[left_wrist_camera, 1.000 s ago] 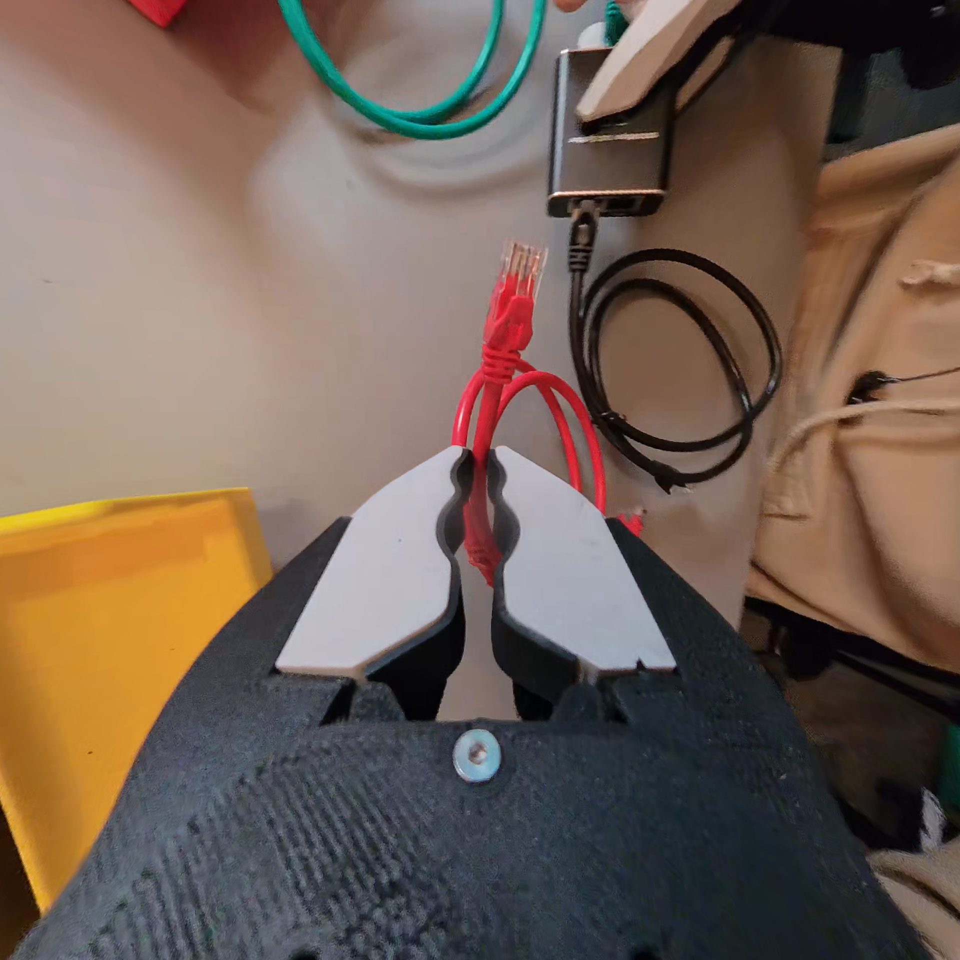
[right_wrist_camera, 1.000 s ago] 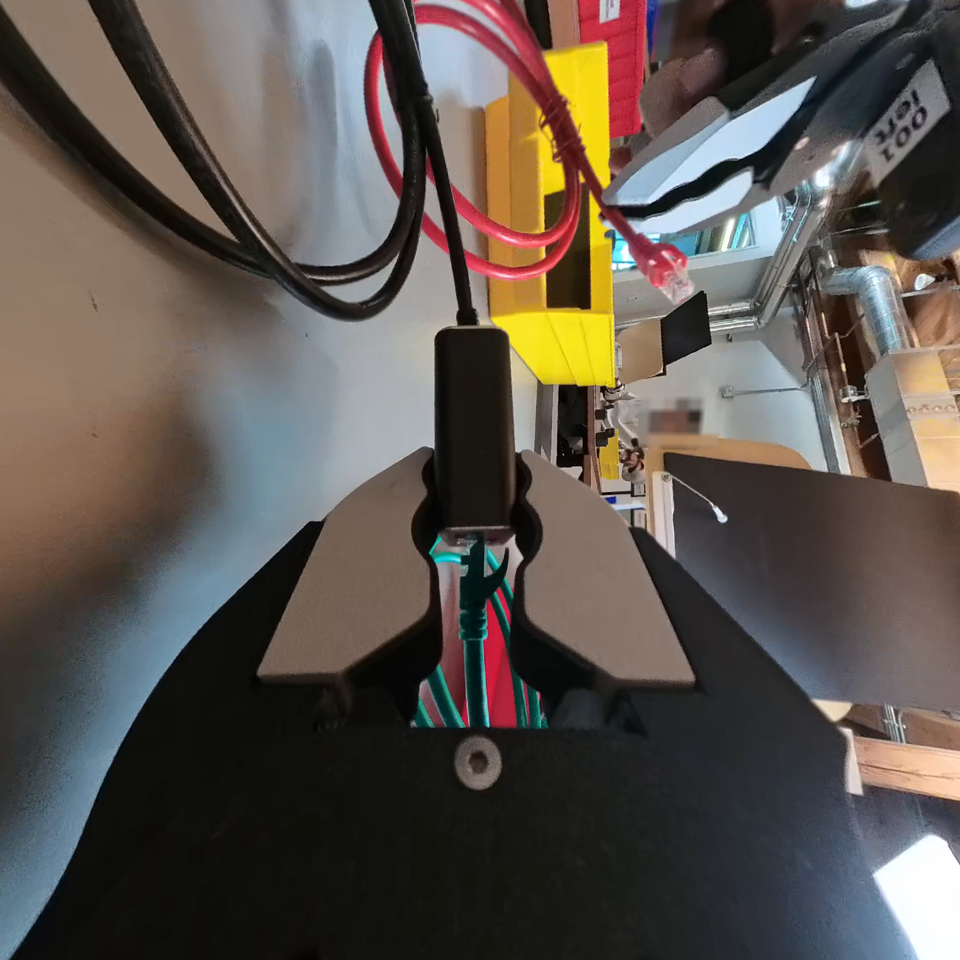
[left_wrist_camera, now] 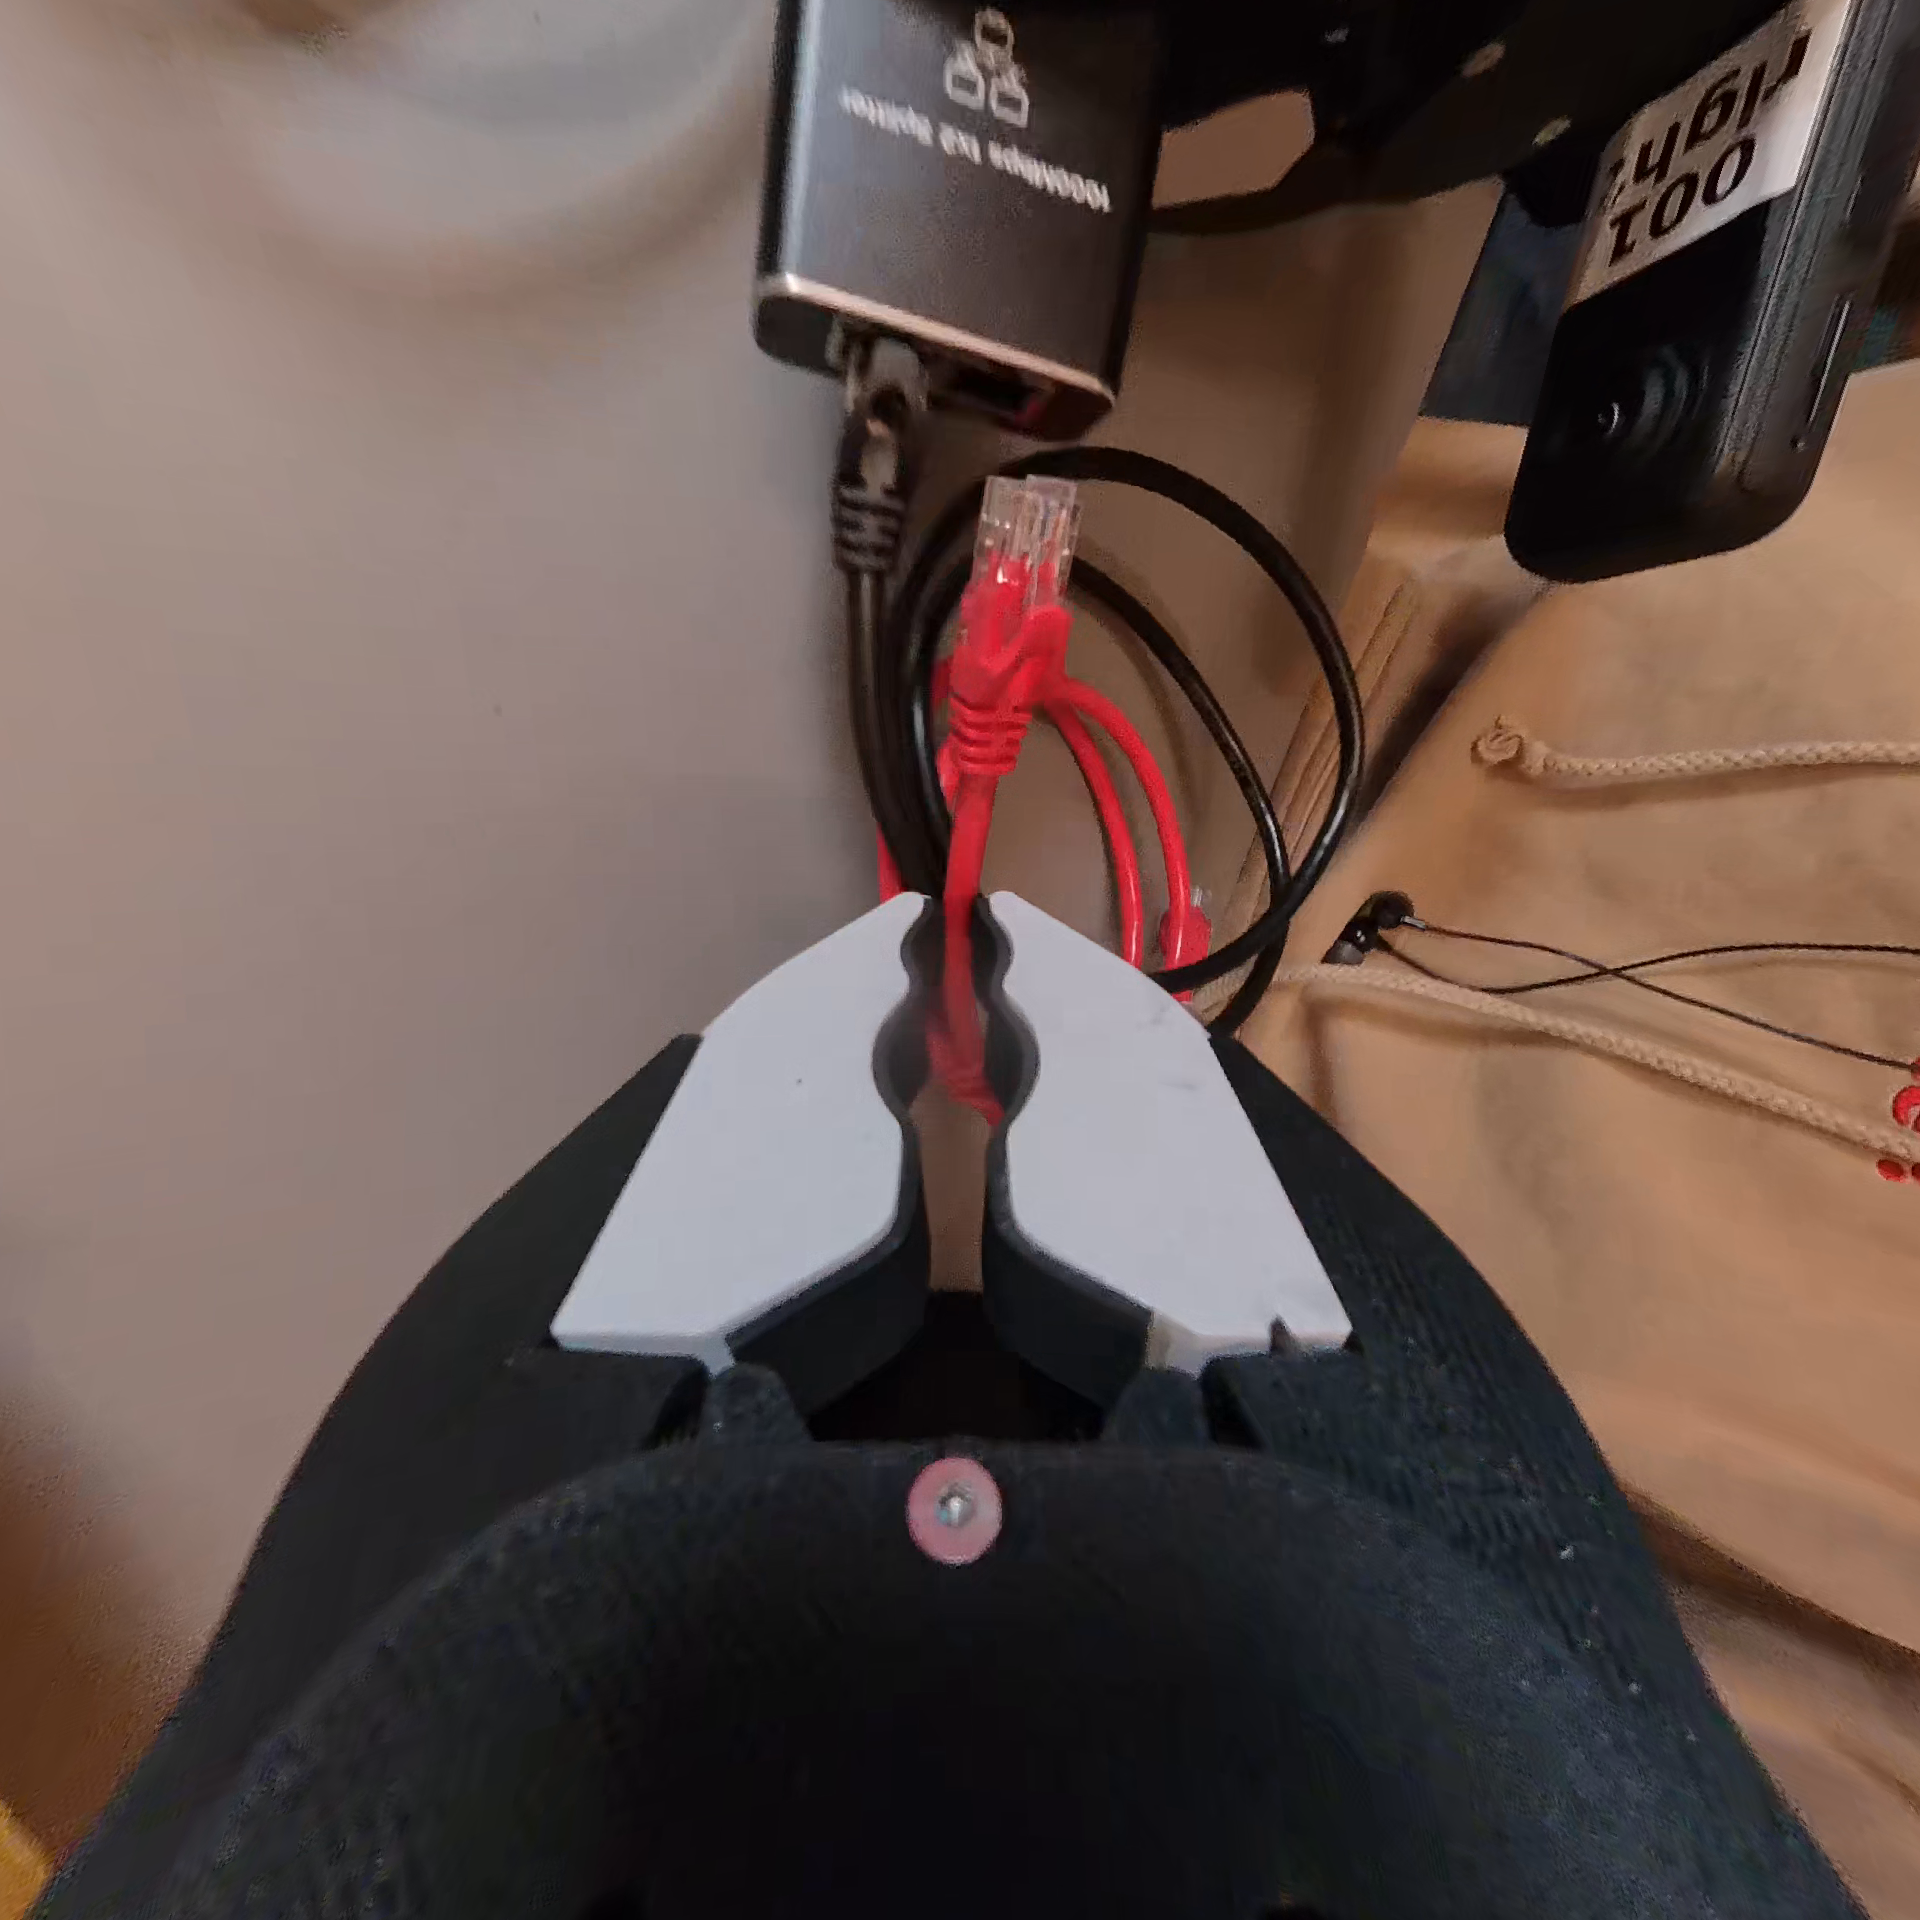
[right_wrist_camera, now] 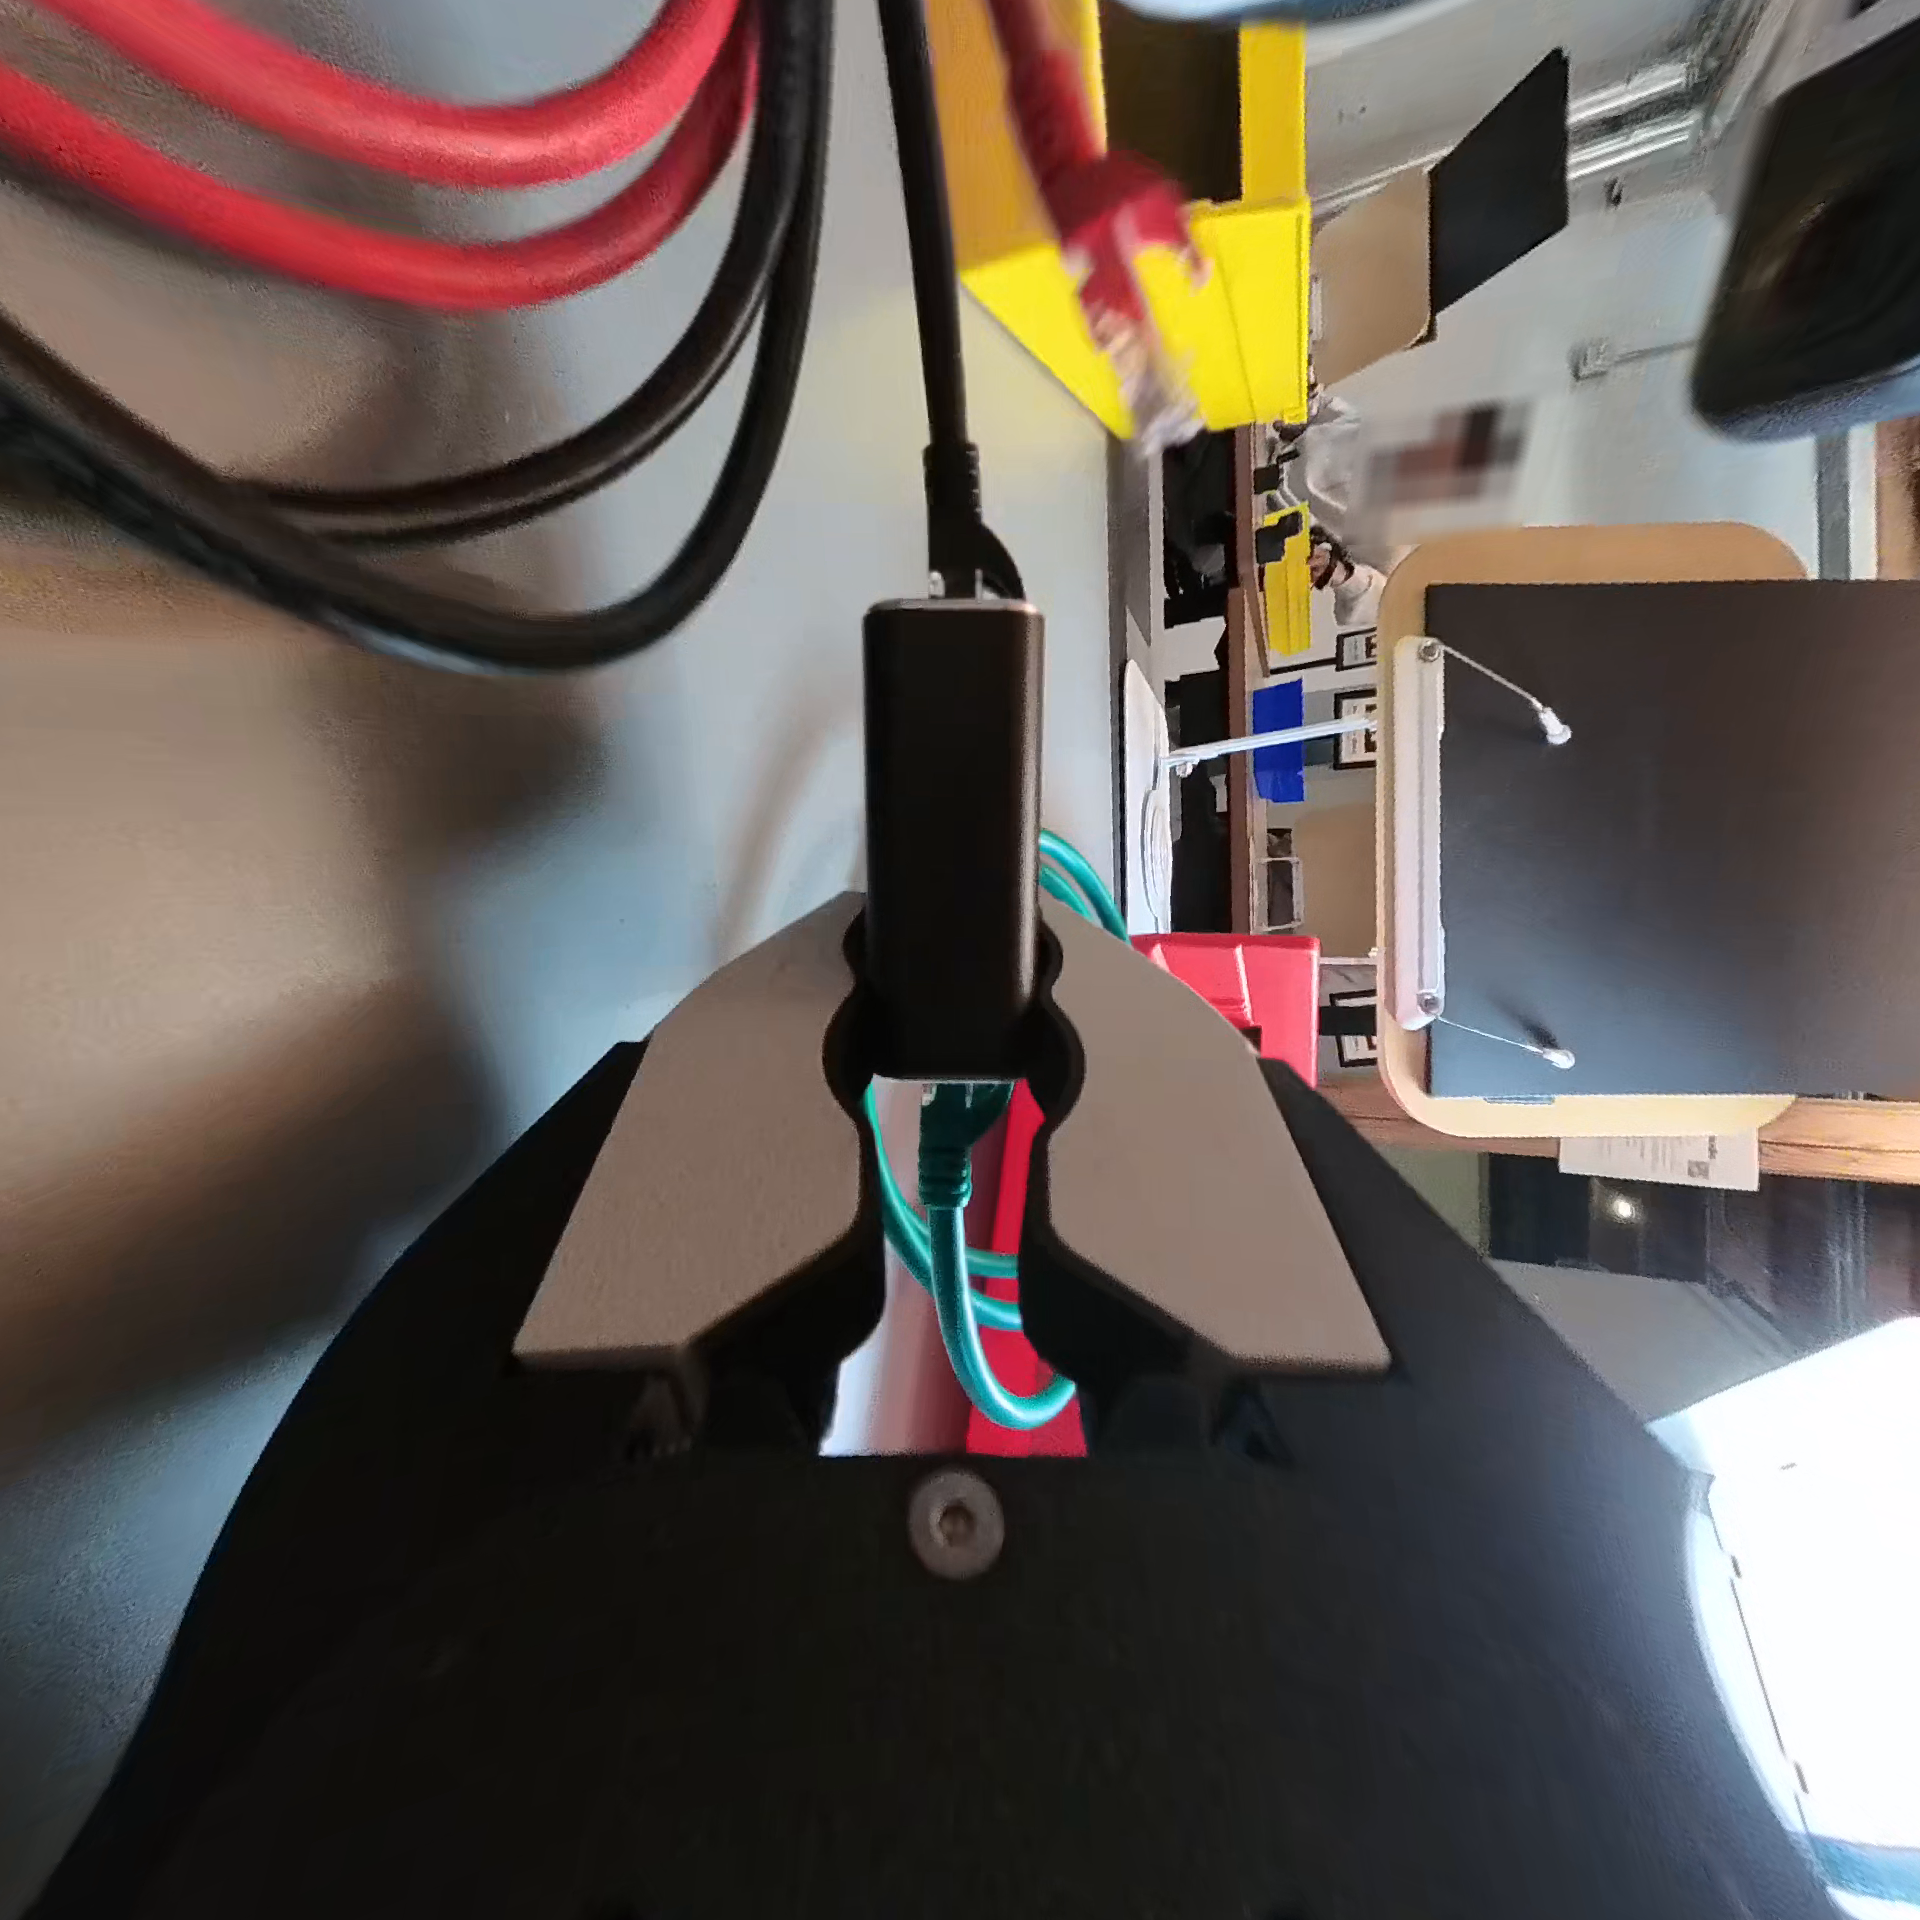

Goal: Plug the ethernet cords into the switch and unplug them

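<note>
Plug-in step: left gripper (left_wrist_camera: 961, 914), jaws narrow, pinches the red cord (left_wrist_camera: 1003, 665), plug just below the switch (left_wrist_camera: 951, 197), not yet in. Right gripper (right_wrist_camera: 951, 945) clamps the switch; black & green cords already in. Next: line plug w/ free port, push straight.

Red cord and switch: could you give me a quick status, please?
Left gripper shut on red cord. Right gripper shut on switch. Plug short of free port, unobstructed.
</note>
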Action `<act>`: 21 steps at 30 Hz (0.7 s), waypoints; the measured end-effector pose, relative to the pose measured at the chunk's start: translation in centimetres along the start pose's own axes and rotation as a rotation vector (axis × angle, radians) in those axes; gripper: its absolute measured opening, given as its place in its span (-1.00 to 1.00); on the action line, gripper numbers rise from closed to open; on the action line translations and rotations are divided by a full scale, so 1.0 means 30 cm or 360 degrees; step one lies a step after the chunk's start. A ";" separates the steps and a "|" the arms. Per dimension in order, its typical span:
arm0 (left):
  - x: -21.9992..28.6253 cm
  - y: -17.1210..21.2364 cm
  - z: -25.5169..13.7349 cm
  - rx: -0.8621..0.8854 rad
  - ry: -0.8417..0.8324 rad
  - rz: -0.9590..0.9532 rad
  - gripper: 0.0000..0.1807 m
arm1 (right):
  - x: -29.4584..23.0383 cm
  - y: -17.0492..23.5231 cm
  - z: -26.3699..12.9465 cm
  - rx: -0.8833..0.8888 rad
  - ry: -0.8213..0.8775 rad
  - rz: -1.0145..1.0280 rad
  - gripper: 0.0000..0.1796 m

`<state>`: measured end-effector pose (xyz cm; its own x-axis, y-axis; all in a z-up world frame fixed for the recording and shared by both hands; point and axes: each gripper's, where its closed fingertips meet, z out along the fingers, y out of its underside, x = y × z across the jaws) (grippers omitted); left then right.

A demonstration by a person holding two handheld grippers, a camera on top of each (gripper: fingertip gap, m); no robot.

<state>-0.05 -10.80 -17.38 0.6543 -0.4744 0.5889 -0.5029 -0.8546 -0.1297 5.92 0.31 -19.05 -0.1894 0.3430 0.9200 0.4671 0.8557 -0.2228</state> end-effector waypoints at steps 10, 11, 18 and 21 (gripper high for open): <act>0.005 0.218 -0.213 -0.0239 -0.0245 -0.0024 -0.94 | -0.053 0.042 0.009 -0.0056 -0.0097 -0.0295 -0.71; 0.016 0.221 -0.216 -0.0212 -0.0232 -0.0035 -0.93 | -0.048 0.043 0.011 -0.0061 -0.0091 -0.0292 -0.71; 0.077 0.075 -0.066 -0.0032 0.0038 0.0049 -0.94 | -0.029 -0.004 0.024 -0.0049 -0.0032 -0.0225 -0.71; 0.050 -0.004 -0.023 0.0044 0.0089 0.0022 -0.95 | -0.029 -0.014 0.010 -0.0012 -0.0025 -0.0150 -0.71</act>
<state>0.60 -11.27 -15.94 0.6141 -0.4745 0.6306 -0.4957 -0.8537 -0.1597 5.62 -0.23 -19.85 -0.2464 0.2675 0.9315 0.4529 0.8815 -0.1333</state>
